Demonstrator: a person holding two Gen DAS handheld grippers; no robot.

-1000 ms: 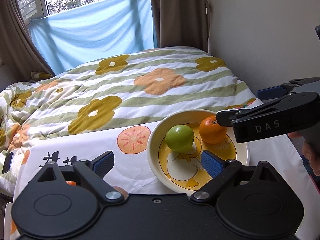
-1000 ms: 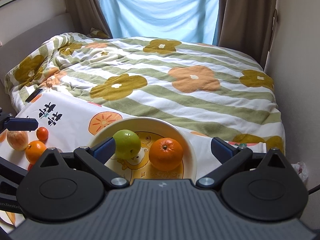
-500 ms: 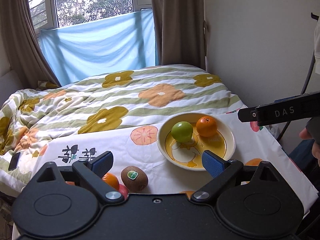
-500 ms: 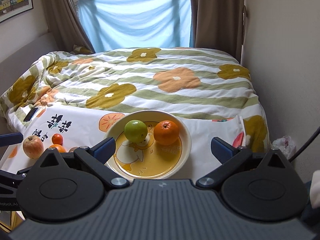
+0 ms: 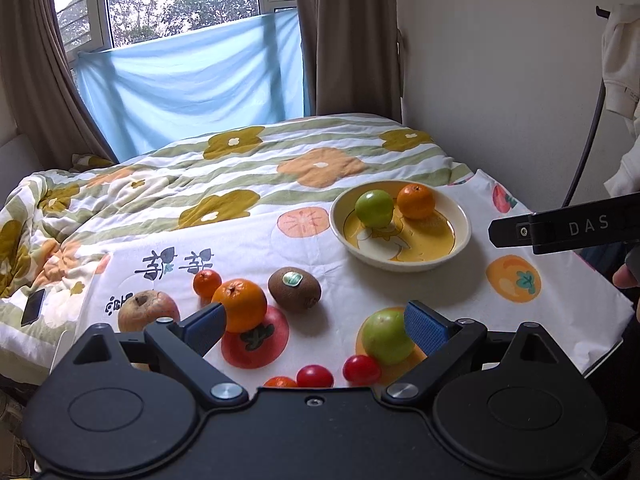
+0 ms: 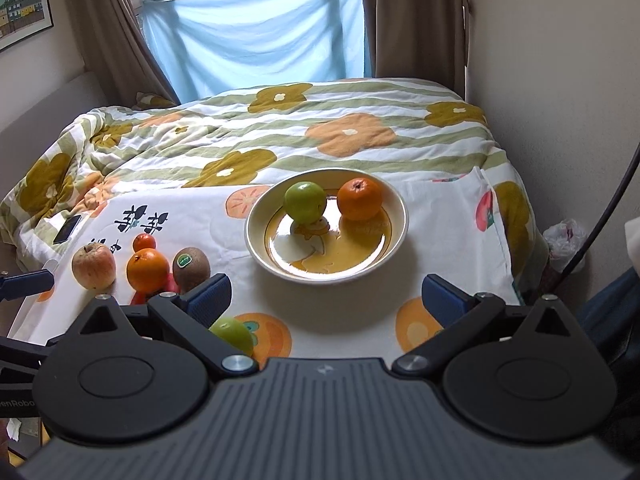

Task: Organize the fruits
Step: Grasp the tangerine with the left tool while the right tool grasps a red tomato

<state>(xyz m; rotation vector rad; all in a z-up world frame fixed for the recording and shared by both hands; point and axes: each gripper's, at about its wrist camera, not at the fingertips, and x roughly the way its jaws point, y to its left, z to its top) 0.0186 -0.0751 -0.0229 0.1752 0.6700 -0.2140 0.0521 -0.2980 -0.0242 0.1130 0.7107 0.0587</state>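
Observation:
A cream and yellow bowl point(image 5: 462, 236) point(image 6: 256, 248) holds a green apple point(image 5: 374, 208) point(image 6: 305, 202) and an orange point(image 5: 416, 201) point(image 6: 359, 199). On the fruit-print cloth lie a kiwi point(image 5: 294, 289) point(image 6: 191, 269), an orange point(image 5: 240, 304) point(image 6: 147, 270), a small tangerine point(image 5: 207, 283) point(image 6: 144, 242), a reddish apple point(image 5: 148, 312) point(image 6: 93, 266), a second green apple point(image 5: 386, 336) point(image 6: 233, 334) and two cherry tomatoes point(image 5: 361, 369). My left gripper point(image 5: 316, 326) is open and empty above the loose fruit. My right gripper point(image 6: 326, 298) is open and empty, short of the bowl.
The cloth point(image 5: 400, 288) covers a small table set against a bed with a flowered quilt point(image 5: 240, 168). A phone point(image 5: 33, 307) lies on the quilt at left. A wall runs along the right. A white bag point(image 6: 568, 236) sits on the floor at right.
Both grippers have pulled back and up from the bowl. The loose fruit on the cloth has come into view. Both stay open and empty.

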